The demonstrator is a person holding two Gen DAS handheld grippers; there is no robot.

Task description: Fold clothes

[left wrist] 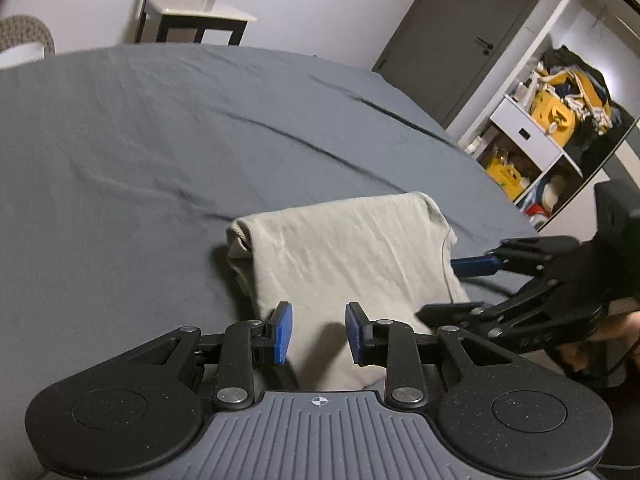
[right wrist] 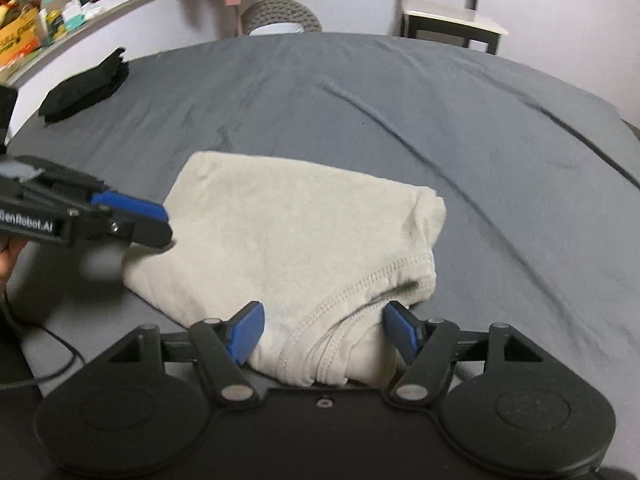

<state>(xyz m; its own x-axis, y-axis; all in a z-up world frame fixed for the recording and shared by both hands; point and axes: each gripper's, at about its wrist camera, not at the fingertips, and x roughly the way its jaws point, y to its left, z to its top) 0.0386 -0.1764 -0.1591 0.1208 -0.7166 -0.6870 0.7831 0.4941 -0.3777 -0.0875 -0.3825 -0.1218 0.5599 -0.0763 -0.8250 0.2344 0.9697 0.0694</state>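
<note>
folded cream garment (right wrist: 288, 240) lies on the grey bedsheet (right wrist: 440, 120), near its front edge. right gripper (right wrist: 322, 330) sits over the garment's stitched hem, jaws spread wide, nothing clamped. left gripper (left wrist: 318, 330) hangs over the opposite end, jaws parted, empty. black folded cloth (right wrist: 82, 86) rests far back.

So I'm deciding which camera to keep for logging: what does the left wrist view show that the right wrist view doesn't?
Only the left wrist view shows the grey door and the open shelving with yellow items. Only the right wrist view shows the black garment on the bed's far corner and the cluttered wall shelf. Both show the folded beige shirt on the grey bedsheet, and the chair.
</note>
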